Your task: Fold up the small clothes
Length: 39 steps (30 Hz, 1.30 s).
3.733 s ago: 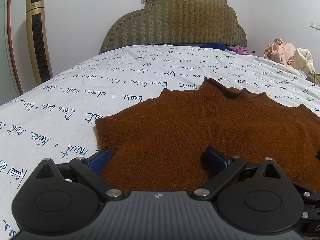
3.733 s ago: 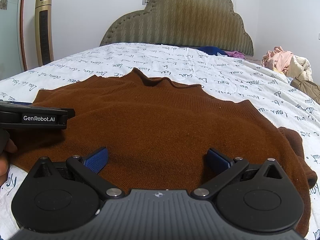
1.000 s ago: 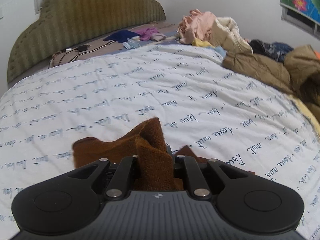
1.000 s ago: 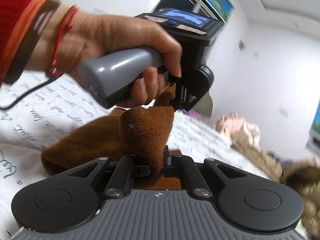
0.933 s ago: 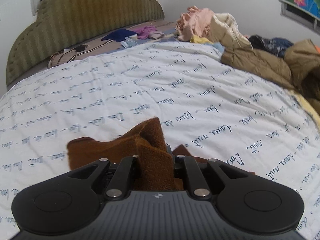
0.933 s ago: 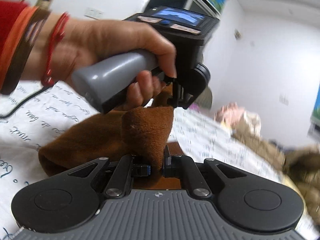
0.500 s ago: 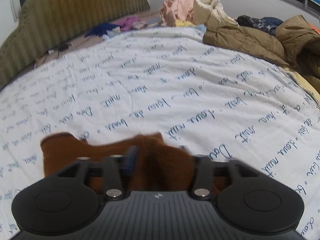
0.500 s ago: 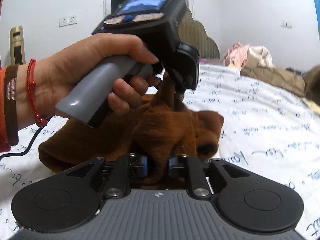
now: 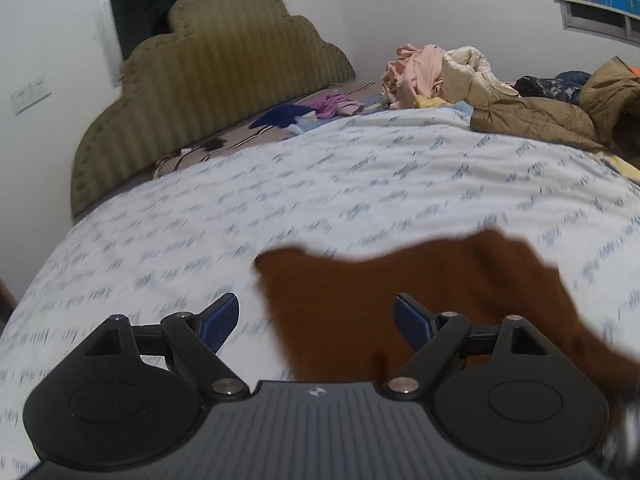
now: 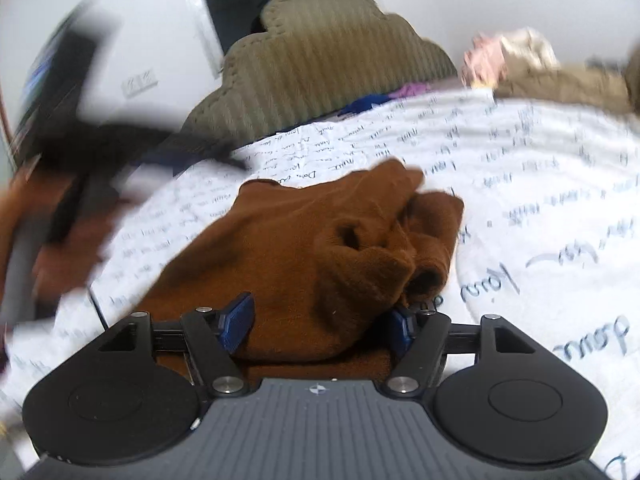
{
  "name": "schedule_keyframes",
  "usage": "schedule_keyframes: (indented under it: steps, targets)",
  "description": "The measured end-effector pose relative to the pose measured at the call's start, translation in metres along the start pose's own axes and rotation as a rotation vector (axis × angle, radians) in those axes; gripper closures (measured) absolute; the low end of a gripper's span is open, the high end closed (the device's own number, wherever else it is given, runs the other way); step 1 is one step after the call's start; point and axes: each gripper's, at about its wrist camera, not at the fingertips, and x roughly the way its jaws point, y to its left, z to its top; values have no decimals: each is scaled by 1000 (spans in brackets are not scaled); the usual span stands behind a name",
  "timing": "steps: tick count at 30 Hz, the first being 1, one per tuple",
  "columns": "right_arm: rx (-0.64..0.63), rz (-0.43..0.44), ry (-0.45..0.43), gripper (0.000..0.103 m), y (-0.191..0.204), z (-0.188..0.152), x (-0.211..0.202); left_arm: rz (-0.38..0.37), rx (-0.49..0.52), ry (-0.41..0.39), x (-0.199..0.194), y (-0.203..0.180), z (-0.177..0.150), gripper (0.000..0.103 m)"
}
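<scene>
- Tool states first: my left tool (image 9: 316,316) has its jaws opening and stands wide, nothing pressed between the blue pads; my right tool (image 10: 320,320) is also opening, about half spread, with the sweater's bulk lying between the pads but not squeezed.
- Largest thing in view, the bed (image 9: 360,184) with its script-printed cover, carries the brown sweater (image 10: 304,248), which sits in a bunched heap just ahead of my right tool and partly under my left tool's right pad.
- Risk, as I judge it: the heap looks lumpy, with a rolled sleeve opening (image 10: 428,276) sticking up, so the fold may slump or spring apart once both tools let go; a pad could also snag the knit and drag a layer askew.
- Compared with a second ago, both tools were clamped on raised folds of the sweater; now the cloth has dropped to the bed and the jaws are parting.
- Smaller still, the clothes pile (image 9: 436,72) beside the headboard (image 9: 208,80) lies well apart.
</scene>
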Motion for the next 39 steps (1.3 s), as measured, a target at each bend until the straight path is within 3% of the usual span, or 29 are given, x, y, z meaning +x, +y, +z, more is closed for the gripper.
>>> schedule_keyframes:
  steps: [5, 10, 11, 14, 16, 18, 23, 28, 31, 34, 39]
  targets:
    - [303, 136, 1, 36, -41, 9, 2, -53, 7, -32, -43, 14, -57, 18]
    - [474, 195, 7, 44, -63, 7, 4, -80, 157, -124, -78, -5, -100, 14]
    - [484, 200, 9, 47, -65, 7, 5, -77, 203, -143, -82, -11, -106, 8]
    - [494, 175, 23, 81, -64, 4, 8, -10, 330, -177, -79, -31, -118, 7]
    - [510, 150, 36, 86, -65, 0, 12, 35, 360, -180, -74, -37, -120, 7]
    - [531, 161, 36, 88, -66, -4, 11, 59, 321, -176, -70, -32, -118, 7]
    - [503, 190, 43, 89, -57, -5, -3, 81, 180, -139, -71, -1, -121, 7]
    - [437, 189, 80, 89, -46, -10, -12, 55, 232, -146, -83, -3, -128, 7]
    - [432, 150, 95, 89, -51, -13, -12, 11, 218, -192, -99, -7, -119, 7]
    - [407, 135, 59, 76, -51, -8, -27, -3, 170, -213, -104, -9, -103, 7]
    - [222, -19, -46, 52, -30, 12, -52, -39, 46, -145, -83, -11, -78, 7]
